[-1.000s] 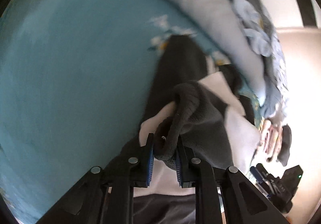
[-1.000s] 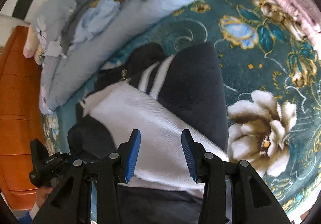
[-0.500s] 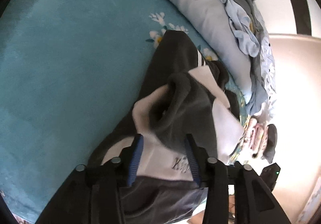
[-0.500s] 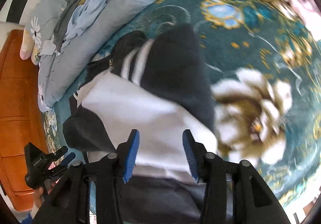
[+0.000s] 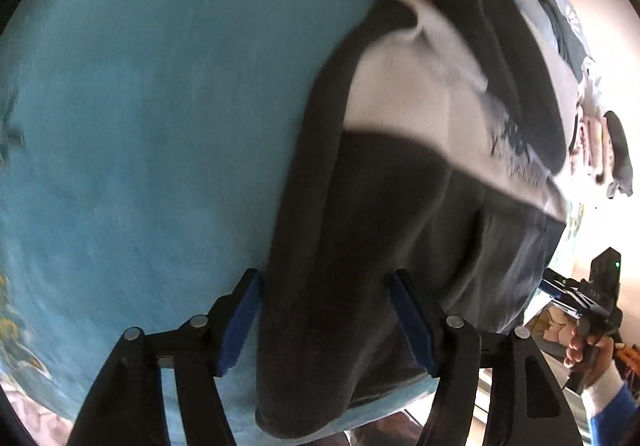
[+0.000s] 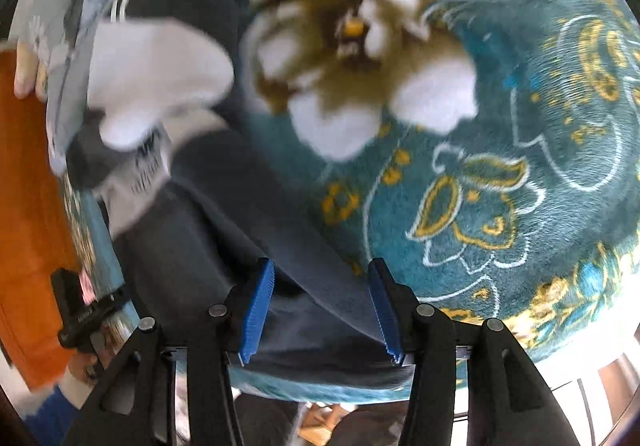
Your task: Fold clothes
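Bedding fills both views: a teal blanket [image 6: 520, 166] with a big cream flower [image 6: 360, 46] ahead of the right gripper [image 6: 320, 310], and a plain blue stretch of it [image 5: 140, 126] ahead and left of the left gripper [image 5: 326, 320]. On it lies the dark sweatshirt with a white chest panel [image 5: 400, 174], running away from both sets of tongs; its white band with printed lettering sits ahead and right of the left tongs, ahead and left of the right ones. Its dark hem lies between each pair of blue pads. Both tongs stand wide apart, and neither pinches the cloth. An orange wooden panel [image 6: 28, 186] stands far left of the right tongs. Beside the left tongs, at right, a hand [image 5: 588, 346] grips the other tool's handle.
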Motion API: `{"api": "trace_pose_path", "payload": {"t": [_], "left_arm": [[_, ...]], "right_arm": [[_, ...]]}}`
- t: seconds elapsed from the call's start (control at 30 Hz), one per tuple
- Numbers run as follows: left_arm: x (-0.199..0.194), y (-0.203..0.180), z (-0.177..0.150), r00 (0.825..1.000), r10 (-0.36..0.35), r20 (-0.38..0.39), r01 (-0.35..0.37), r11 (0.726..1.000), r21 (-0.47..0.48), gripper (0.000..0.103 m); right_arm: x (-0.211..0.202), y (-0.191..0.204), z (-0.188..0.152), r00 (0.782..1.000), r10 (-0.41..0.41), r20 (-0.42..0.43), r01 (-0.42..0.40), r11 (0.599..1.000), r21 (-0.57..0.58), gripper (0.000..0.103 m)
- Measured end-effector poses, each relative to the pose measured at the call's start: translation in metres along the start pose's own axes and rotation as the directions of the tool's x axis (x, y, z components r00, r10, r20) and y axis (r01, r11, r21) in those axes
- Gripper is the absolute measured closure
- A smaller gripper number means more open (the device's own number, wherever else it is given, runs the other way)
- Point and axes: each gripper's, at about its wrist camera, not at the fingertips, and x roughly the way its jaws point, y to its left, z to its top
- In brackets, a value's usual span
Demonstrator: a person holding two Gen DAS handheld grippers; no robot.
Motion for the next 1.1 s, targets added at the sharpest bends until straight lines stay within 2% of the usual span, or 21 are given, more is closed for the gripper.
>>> {"api": "trace_pose_path", "payload": {"t": [0.17,0.27,0.4,0.53,0.73,0.83,0.9,0.97,1.07,1.1], "left_arm": [[0.005,0.0,-0.029,0.998,-0.025,0.058,0.024,1.0,0.004,0.017],[0.006,0.005,-0.042,0.995,-0.059,0.08,0.06,0.998,-0.016,0.016],[0.006,0.022,-0.061,0.986,-0.13,0.108,0.14,0.986,-0.09,0.016],[0.008,0.032,-0.075,0.977,-0.177,0.117,0.19,0.974,-0.119,0.016],[0.011,0.041,-0.087,0.964,-0.247,0.103,0.259,0.958,-0.124,0.018],[0.013,0.045,-0.091,0.958,-0.274,0.085,0.283,0.951,-0.121,0.018],[0.015,0.04,-0.087,0.965,-0.25,0.076,0.258,0.96,-0.109,0.018],[0.016,0.032,-0.082,0.979,-0.195,0.061,0.201,0.973,-0.112,0.018],[0.019,0.016,-0.079,0.995,-0.094,0.024,0.096,0.99,-0.098,0.02],[0.02,0.013,-0.08,0.998,-0.056,0.015,0.057,0.995,-0.086,0.024]], "right_arm": [[0.01,-0.009,-0.005,0.998,0.053,-0.033,-0.056,0.994,-0.099,0.053],[0.009,-0.018,-0.008,0.994,0.101,-0.035,-0.105,0.985,-0.138,0.053],[0.005,-0.035,-0.012,0.991,0.132,-0.033,-0.136,0.974,-0.182,0.053],[0.006,-0.052,-0.012,0.969,0.245,-0.04,-0.248,0.959,-0.14,0.053],[0.024,-0.054,-0.025,0.934,0.331,-0.134,-0.351,0.921,-0.168,0.054],[0.029,-0.047,-0.018,0.922,0.364,-0.129,-0.38,0.915,-0.134,0.055],[0.037,-0.047,-0.014,0.914,0.39,-0.108,-0.4,0.912,-0.089,0.056],[0.039,-0.043,-0.006,0.913,0.4,-0.084,-0.405,0.913,-0.056,0.059],[0.041,-0.027,0.0,0.923,0.38,-0.062,-0.384,0.921,-0.071,0.061],[0.042,-0.024,-0.001,0.93,0.363,-0.061,-0.367,0.927,-0.077,0.068]]}}
